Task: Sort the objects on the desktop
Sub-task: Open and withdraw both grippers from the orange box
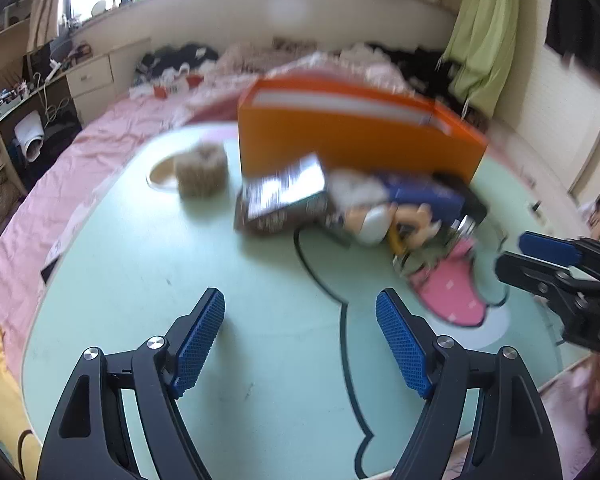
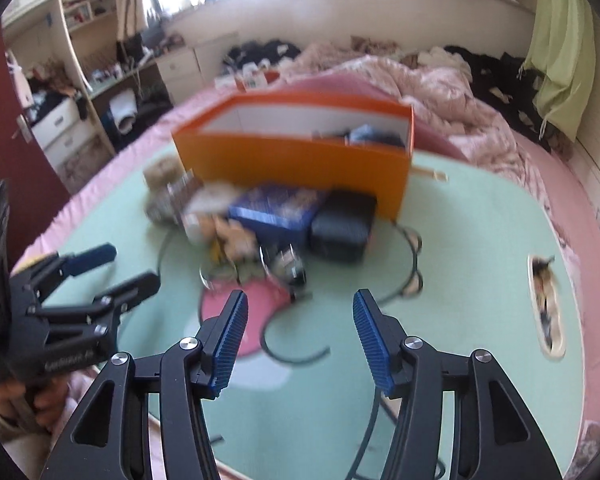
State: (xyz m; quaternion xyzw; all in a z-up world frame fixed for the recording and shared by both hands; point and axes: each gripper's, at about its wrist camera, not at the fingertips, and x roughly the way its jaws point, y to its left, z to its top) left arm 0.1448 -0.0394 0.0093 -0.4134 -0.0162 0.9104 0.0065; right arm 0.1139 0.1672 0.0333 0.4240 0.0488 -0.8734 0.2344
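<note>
Both views are motion-blurred. On the left of the pale green mat [image 1: 140, 280], which lies on a bed with pink bedding [image 1: 112, 128], a beige woven roll [image 1: 200, 174] stands beside a flat round disc [image 1: 162, 174]. The left tool [image 1: 300, 314] hovers over bare mat, its blue pads spread with nothing between them. Behind stands an open orange box [image 1: 340, 136]; against its front lies a heap: a brown packet [image 1: 280, 204], a blue box [image 2: 276, 210], a black case [image 2: 342, 226] and small items too blurred to name. The right tool [image 2: 300, 306] is also spread and empty, near the heap above a pink patch [image 2: 244, 300] printed on the mat.
</note>
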